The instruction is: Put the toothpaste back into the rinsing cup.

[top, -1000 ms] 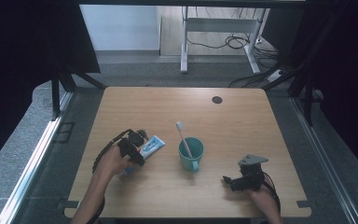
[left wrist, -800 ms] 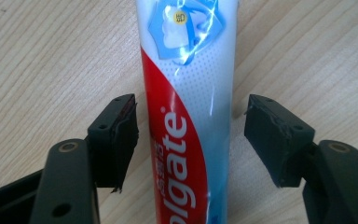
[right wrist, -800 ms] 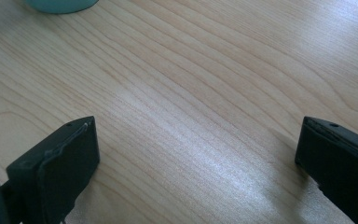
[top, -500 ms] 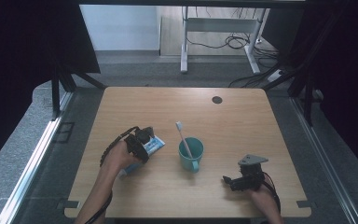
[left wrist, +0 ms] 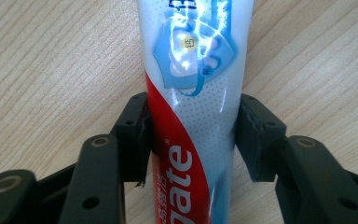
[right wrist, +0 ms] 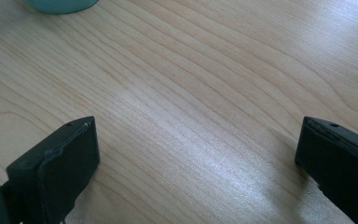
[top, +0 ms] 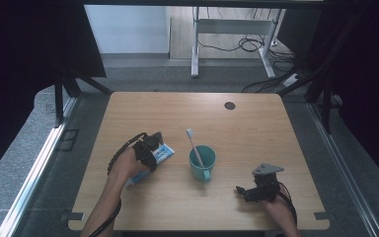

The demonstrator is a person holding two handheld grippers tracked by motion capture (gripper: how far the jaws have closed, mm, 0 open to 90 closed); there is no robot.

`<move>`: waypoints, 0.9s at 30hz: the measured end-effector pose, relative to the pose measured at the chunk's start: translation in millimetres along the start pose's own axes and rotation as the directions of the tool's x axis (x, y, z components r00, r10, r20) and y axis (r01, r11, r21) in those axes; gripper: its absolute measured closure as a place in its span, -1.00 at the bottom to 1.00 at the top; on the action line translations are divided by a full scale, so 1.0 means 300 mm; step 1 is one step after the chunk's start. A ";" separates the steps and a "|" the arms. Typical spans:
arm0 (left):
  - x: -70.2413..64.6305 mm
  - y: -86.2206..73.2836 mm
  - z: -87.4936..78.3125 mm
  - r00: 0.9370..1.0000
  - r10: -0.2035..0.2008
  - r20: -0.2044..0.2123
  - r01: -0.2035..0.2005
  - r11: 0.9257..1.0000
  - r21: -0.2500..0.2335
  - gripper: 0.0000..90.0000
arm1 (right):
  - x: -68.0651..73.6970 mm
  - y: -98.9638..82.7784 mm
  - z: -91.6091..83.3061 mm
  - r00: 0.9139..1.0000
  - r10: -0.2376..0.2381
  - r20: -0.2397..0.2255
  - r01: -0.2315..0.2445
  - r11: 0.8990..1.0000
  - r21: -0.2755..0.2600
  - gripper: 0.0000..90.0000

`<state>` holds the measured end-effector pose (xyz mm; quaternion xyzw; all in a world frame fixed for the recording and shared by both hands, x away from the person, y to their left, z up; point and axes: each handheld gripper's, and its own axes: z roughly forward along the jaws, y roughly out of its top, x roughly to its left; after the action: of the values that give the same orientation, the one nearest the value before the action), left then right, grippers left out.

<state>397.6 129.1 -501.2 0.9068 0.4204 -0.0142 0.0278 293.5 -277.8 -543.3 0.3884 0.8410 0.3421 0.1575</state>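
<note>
A red, white and blue toothpaste tube (top: 164, 154) lies on the wooden table (top: 256, 128), left of a teal cup (top: 202, 162) that holds a white toothbrush (top: 193, 145). My left gripper (top: 151, 149) is over the tube. In the left gripper view its jaws have just been closing, and both pads now touch the sides of the tube (left wrist: 191, 88) at the left gripper (left wrist: 193, 135). My right gripper (top: 243, 191) rests near the table's front right. Its jaws stand wide open over bare wood at the right gripper (right wrist: 198, 149).
A dark round grommet (top: 230, 105) sits in the table's far right part. The cup's base (right wrist: 60, 4) shows at the top left of the right gripper view. Beyond the table are a grey floor, a white desk frame (top: 195, 54) and cables.
The left hand has shifted a little to the right along the tube. The right hand, the cup and the toothbrush have not moved.
</note>
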 end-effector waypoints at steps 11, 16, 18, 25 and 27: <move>0.016 -0.014 -0.024 0.999 -0.007 0.032 0.008 1.000 -0.027 0.52 | 0.000 0.000 0.000 1.000 0.000 0.000 0.000 1.000 0.000 -1.00; 0.021 -0.026 -0.028 0.999 -0.018 0.050 0.020 0.998 -0.051 0.58 | 0.000 0.000 0.000 1.000 0.000 0.000 0.000 1.000 0.000 -1.00; 0.024 -0.030 -0.031 0.998 -0.012 0.054 0.015 0.998 -0.055 0.59 | 0.000 0.000 0.000 1.000 0.000 0.000 0.000 1.000 0.000 -1.00; 0.023 -0.031 -0.034 0.998 -0.004 0.057 0.007 0.998 -0.061 0.61 | 0.000 0.000 0.000 1.000 0.000 0.000 0.000 1.000 0.000 -1.00; 0.017 -0.031 -0.036 0.999 -0.005 0.054 0.009 0.997 -0.070 0.61 | 0.000 0.000 0.000 1.000 0.000 0.000 0.000 1.000 0.000 -1.00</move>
<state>393.9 139.7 -491.2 0.9030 0.4230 -0.0239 0.0711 293.6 -277.8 -543.3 0.3885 0.8410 0.3422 0.1573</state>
